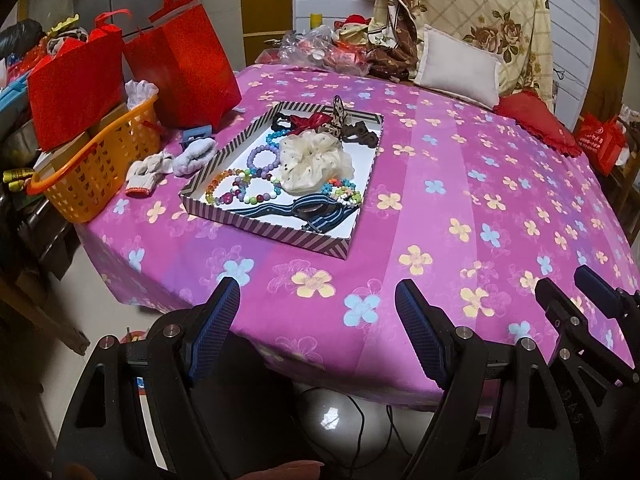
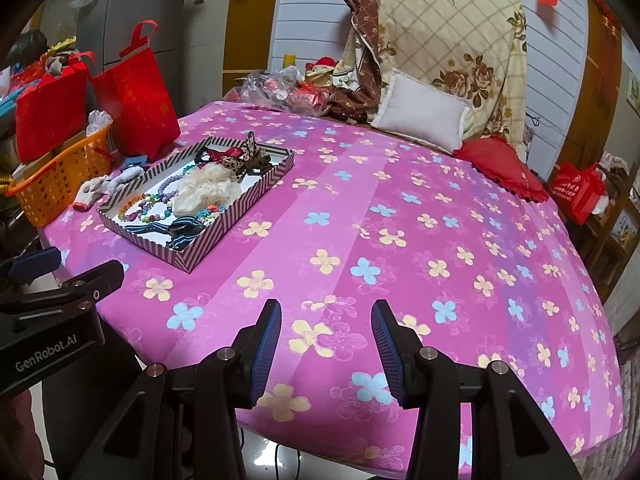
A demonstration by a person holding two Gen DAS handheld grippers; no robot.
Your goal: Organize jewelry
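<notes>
Hovering spread and empty at the near edge of the bed [image 2: 400, 240], both tools, left tool [image 1: 316, 312] and right tool [image 2: 325, 332], are facing the striped tray [image 1: 256, 224] of light, slippery bead bracelets [image 1: 240, 188], likely best pinched across one strand.

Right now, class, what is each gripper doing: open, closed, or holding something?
Left gripper: open, holding nothing, above the near edge of the bed.
Right gripper: open, narrower gap, holding nothing.
</notes>
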